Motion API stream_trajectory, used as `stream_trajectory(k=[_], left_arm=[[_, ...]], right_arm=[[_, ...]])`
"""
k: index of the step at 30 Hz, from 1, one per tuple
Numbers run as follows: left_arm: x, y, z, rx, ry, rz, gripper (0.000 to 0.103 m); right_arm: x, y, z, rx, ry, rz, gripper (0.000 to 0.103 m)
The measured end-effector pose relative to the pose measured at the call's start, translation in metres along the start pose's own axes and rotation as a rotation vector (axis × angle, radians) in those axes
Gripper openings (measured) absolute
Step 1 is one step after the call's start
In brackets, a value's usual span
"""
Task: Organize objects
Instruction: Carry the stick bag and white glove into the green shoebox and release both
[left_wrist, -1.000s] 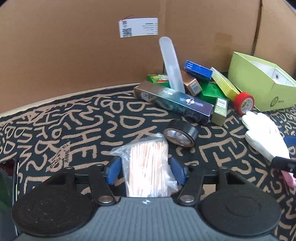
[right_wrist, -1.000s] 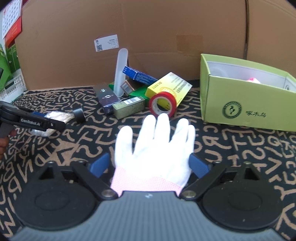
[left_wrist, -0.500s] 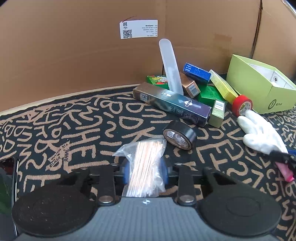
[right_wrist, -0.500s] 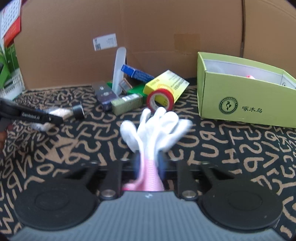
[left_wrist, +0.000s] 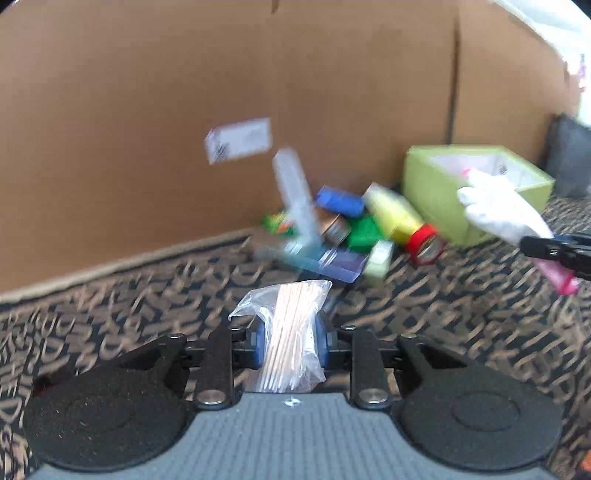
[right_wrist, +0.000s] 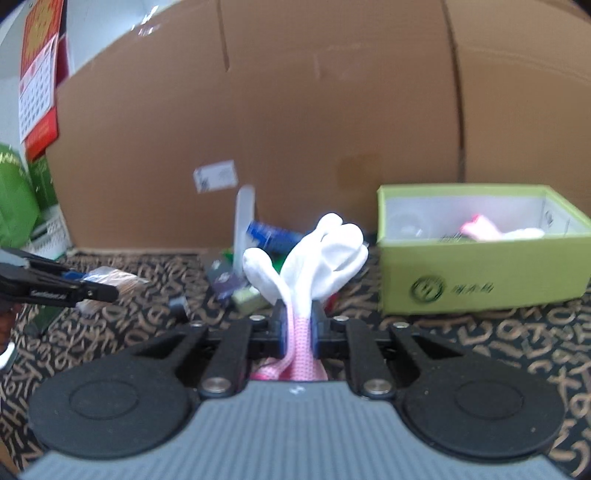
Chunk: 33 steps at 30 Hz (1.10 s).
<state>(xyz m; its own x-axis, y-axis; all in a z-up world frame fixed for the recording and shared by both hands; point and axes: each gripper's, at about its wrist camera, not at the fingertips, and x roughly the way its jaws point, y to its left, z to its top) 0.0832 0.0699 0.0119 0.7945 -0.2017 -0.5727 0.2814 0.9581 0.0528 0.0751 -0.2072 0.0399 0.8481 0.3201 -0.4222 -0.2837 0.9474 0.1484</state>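
Left gripper (left_wrist: 289, 341) closing on a clear plastic bag of thin wooden sticks (left_wrist: 291, 328), blue pads already pressing its sides, long axis of the sticks pointing forward and away from the palm, bag clear of the black mat with tan lettering (left_wrist: 461, 306)

Right gripper (right_wrist: 298, 326) clenched on the pink knitted cuff of a white cloth glove (right_wrist: 317, 258), fingers of the glove flopping upward and forward above the jaws, nothing underneath touching it

Open lime-green cardboard box (right_wrist: 476, 273) ahead and to the right of the right gripper, near it, rim roughly level with the glove's fingertips; another pink-and-white item already inside

Seen from the left wrist, same green box far off to the right, past a blurred heap of small cartons, a red roll of tape (left_wrist: 424, 243) and a translucent plastic strip (left_wrist: 297, 199) leaning against the brown cardboard wall (left_wrist: 147, 129)

Right hand judged much the nearer to the box: glove likely first in, needing only a short carry forward-right and over the near wall; bag of sticks facing a longer crossing over the heap
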Motion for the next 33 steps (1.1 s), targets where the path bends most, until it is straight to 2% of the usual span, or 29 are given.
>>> stream_trajectory(k=[8,12,16,23,29,33], left_arm=[[0.007,-0.058,0.053,0.045,-0.12,-0.17,0.027],[0.024,-0.088,0.082,0.037,-0.137,-0.253,0.027],[0.047,-0.115,0.111,0.014,-0.136,-0.314,0.027],[0.092,-0.173,0.148,0.007,-0.138,-0.361,0.027],[0.132,-0.203,0.162,0.022,-0.125,-0.345,0.027],[0.163,-0.216,0.165,0.013,-0.098,-0.32,0.027]], right_arm=[[-0.03,-0.044,0.047,-0.013,-0.106,-0.106,0.012],[-0.043,-0.075,0.069,-0.017,-0.142,-0.164,0.012],[-0.04,-0.097,0.091,-0.044,-0.129,-0.216,0.012],[0.008,-0.139,0.117,-0.066,-0.049,-0.313,0.012],[0.052,-0.172,0.119,-0.085,0.012,-0.375,0.012],[0.081,-0.191,0.115,-0.06,0.059,-0.372,0.014]])
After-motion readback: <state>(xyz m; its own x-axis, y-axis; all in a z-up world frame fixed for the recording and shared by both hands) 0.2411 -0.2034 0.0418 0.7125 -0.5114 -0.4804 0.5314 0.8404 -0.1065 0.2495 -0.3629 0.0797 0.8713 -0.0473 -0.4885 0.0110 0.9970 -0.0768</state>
